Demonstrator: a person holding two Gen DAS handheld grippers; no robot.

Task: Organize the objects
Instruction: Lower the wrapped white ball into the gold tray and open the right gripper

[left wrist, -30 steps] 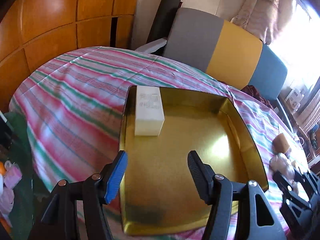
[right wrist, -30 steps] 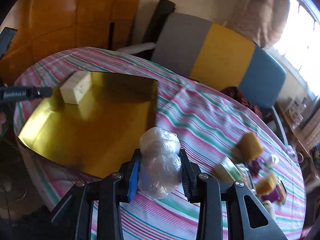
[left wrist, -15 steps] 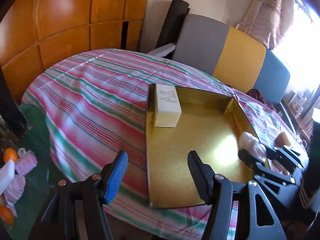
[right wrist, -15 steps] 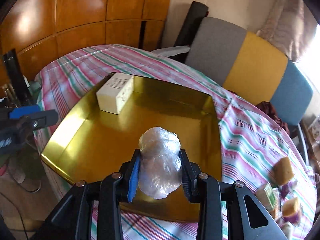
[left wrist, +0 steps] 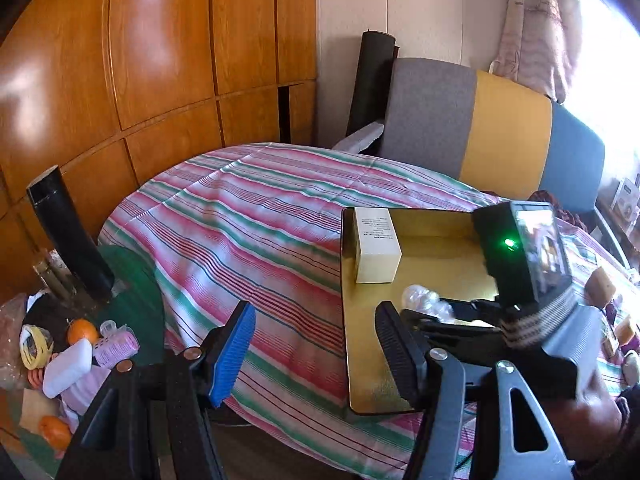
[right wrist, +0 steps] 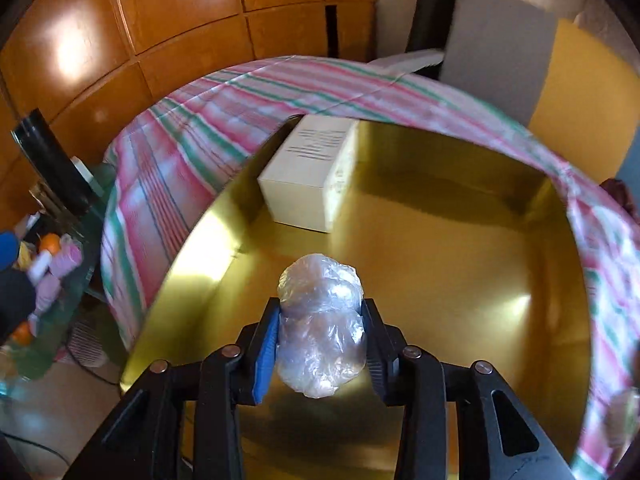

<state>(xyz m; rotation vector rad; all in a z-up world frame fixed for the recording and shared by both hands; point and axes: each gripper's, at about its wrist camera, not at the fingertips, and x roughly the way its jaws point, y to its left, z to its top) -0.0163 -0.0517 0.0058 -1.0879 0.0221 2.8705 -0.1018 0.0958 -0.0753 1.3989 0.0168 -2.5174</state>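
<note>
The right gripper hangs over the near middle of the gold tray with a wrapped plastic bundle between its pads. Its jaws have just been opening, yet the pads look in contact with the wrap, so I judge it held, loosely. The left gripper is released and empty, near the tray's left rim over the striped cloth.

Risk: the soft, rounded bundle may roll once freed, toward the white box in the far left corner, or cling to a pad. The tray floor right of the box is open. Raised walls bound it on the far and right sides.
</note>
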